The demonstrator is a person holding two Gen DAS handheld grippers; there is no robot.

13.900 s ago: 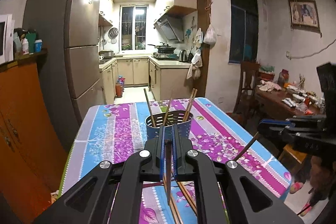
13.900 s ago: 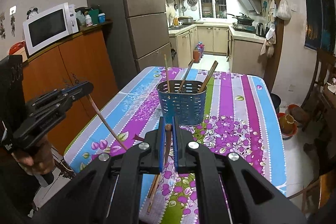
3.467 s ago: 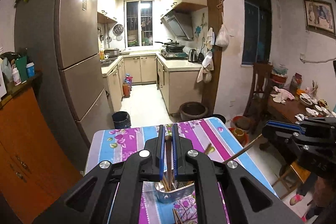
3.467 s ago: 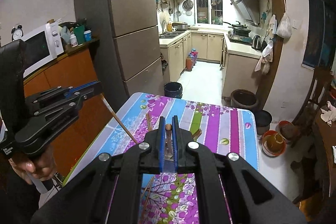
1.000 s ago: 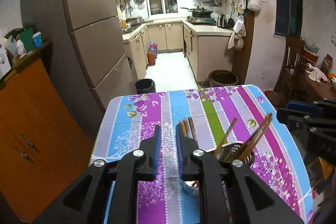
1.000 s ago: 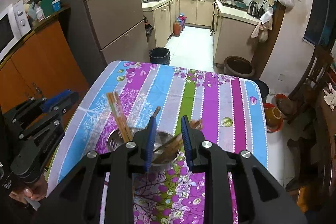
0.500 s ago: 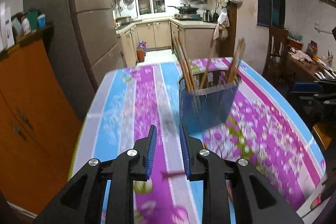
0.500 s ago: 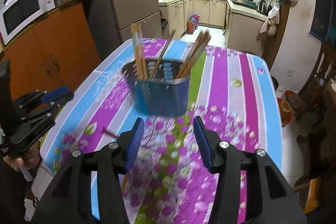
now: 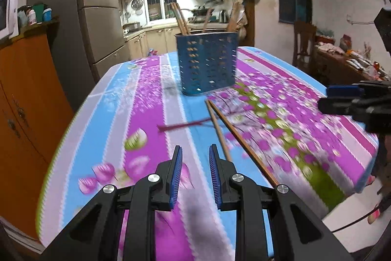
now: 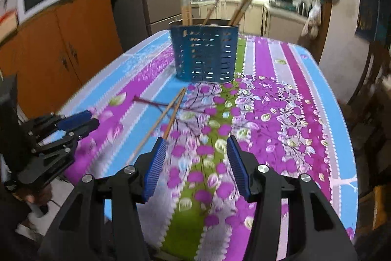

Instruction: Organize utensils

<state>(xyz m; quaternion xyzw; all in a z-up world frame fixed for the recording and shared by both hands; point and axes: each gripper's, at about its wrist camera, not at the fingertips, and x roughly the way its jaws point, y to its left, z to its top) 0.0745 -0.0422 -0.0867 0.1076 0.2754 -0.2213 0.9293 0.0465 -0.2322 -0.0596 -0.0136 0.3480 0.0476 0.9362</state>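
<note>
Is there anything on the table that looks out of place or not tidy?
Yes. Two chopsticks lie loose on the tablecloth in front of the blue holder, where the other chopsticks stand. Nothing looks spilled or damaged.

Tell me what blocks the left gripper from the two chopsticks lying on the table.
Nothing visible. The left gripper is open and empty, and only bare tablecloth lies between it and the two chopsticks in front of the blue holder.

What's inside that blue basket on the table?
Wooden chopsticks stand in the blue basket, their upper ends leaning out above the rim. Its perforated wall hides their lower ends and anything else inside. Two more chopsticks lie on the tablecloth in front.
</note>
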